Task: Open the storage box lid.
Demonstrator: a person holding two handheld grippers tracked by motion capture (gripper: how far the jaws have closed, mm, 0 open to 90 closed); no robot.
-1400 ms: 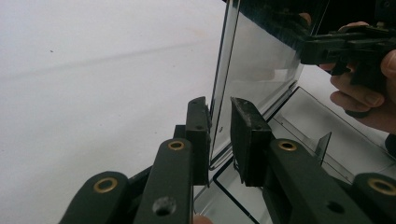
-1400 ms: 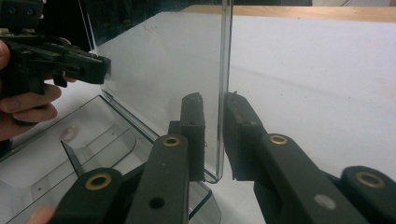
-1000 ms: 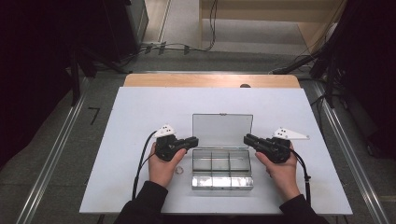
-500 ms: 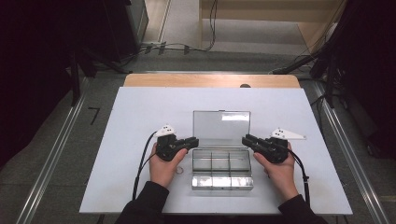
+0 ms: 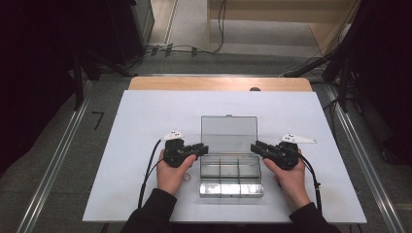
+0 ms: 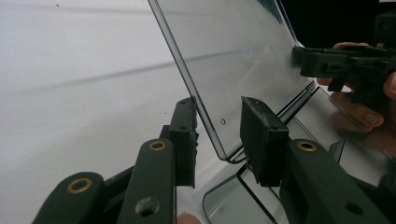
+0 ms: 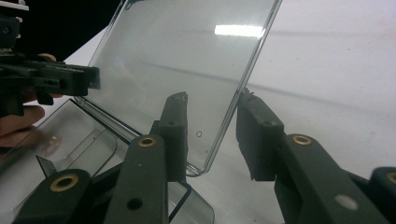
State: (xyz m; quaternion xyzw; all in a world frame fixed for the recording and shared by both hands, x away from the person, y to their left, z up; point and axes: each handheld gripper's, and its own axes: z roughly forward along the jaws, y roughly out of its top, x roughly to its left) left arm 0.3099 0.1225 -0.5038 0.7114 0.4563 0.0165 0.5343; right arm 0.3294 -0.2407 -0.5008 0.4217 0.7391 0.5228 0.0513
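Box: clear plastic box [image 5: 231, 174] near the front middle of the white table [image 5: 145, 126], between the two hands; its tray is split into compartments that look empty.
Lid: lid [image 5: 229, 134] swung up and back on the rear hinge, standing steeply behind the tray.
Left gripper: left gripper [image 5: 198, 147] sits at the lid's left bottom corner. In the left gripper view [image 6: 218, 135] its jaws straddle the lid's edge; they have just been opening, and there is a gap between the lid and the right pad, so it no longer pinches.
Right gripper: right gripper [image 5: 256, 146] mirrors it at the lid's right bottom corner. In the right gripper view [image 7: 212, 133] the lid's edge runs between the jaws, which have also just been opening; both pads stand clear of the plastic.
Step, as I judge it: lid raised and being let go.
Weight: likely very light; a nudge could slide the whole box on the smooth table.
Stiffness: thin hard plastic, springy in the lid, rigid at the tray walls.
Surface: glossy and slippery; flat pads may skate off.
Fragility: hinge and lid corners could crack if twisted or forced back too far.
Where to hold: lid by its side edges near the hinge, both sides evenly; tray by its short end walls.
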